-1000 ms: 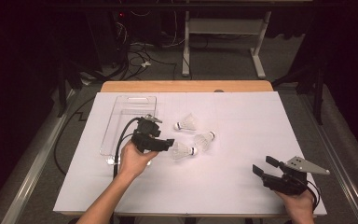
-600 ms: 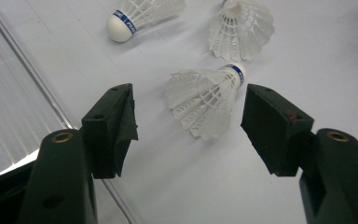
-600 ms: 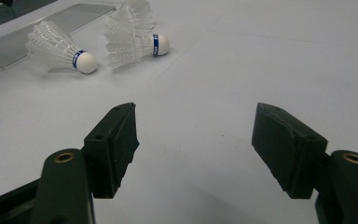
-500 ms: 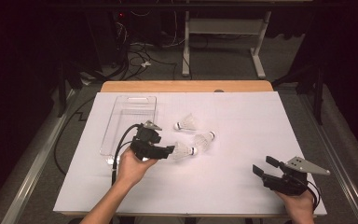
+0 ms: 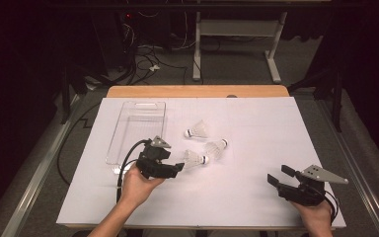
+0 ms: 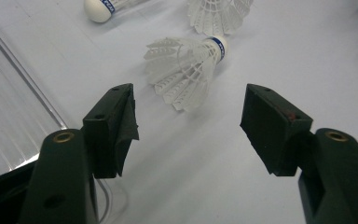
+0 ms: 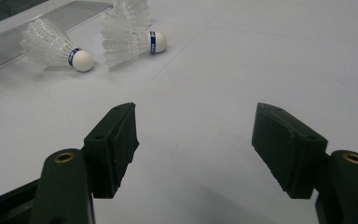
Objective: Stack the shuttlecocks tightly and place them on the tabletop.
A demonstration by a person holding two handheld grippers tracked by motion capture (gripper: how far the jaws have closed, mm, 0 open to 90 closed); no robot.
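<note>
Shuttlecock (image 5: 194, 159) flat; cork rightward

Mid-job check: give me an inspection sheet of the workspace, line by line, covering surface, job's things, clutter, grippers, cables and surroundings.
Surface: white sheet over a wooden table, flat.
Job's things: three shuttlecocks lying on their sides: nearest shuttlecock just ahead of the left hand-held gripper, second shuttlecock beside it, third shuttlecock farther back; clear plastic tray at left, nothing seen in it.
Clutter: nothing seen.
Grippers: left hand-held gripper open, jaws either side of the nearest shuttlecock's skirt, not touching; right hand-held gripper open, over bare sheet.
Cables: black cable loops from the left hand-held gripper beside the tray.
Surroundings: dark floor with loose wires, grey frame legs behind the table.
</note>
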